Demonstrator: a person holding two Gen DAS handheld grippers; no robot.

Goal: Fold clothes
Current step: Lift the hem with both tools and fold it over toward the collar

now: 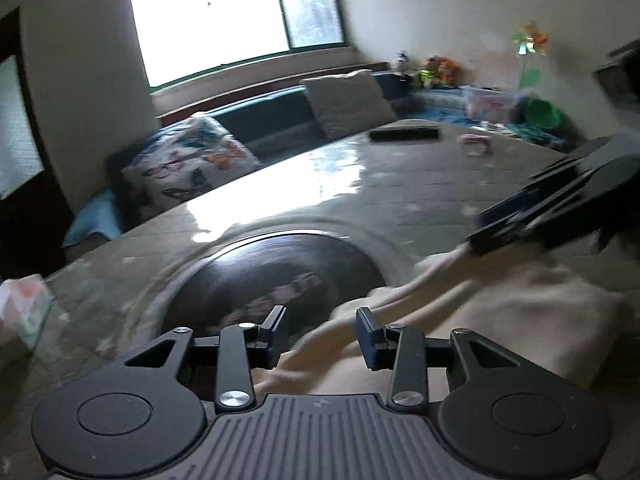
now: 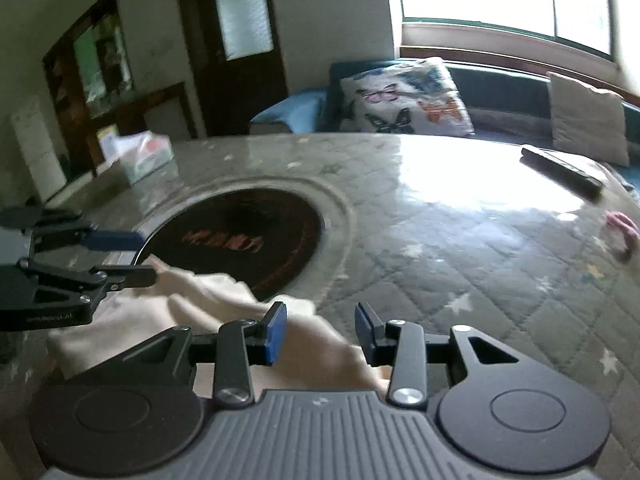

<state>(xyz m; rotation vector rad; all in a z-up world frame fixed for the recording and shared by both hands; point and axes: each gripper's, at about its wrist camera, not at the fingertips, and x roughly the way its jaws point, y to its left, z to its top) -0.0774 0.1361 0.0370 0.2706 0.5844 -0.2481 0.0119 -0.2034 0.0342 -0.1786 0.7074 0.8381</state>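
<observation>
A cream garment (image 1: pixel 500 312) lies bunched on the near part of the table, partly over the dark round inset (image 1: pixel 276 276). My left gripper (image 1: pixel 322 330) is open, and a fold of the cloth lies in the gap with neither pad pressing on it. My right gripper (image 1: pixel 496 220) reaches in from the right edge at the garment's far fold. In the right wrist view the right gripper (image 2: pixel 320 332) is open over the cream garment (image 2: pixel 208 292). There the left gripper (image 2: pixel 144 258) comes in from the left, its jaws apart at the cloth's edge.
The table has a grey quilted cover (image 2: pixel 460 264) under a glossy sheet. On it are a tissue box (image 2: pixel 144 152), a flat dark bar (image 2: pixel 560 172) and a pink item (image 2: pixel 622 228). Behind it a sofa holds a butterfly cushion (image 1: pixel 188 168) and a beige cushion (image 1: pixel 348 100).
</observation>
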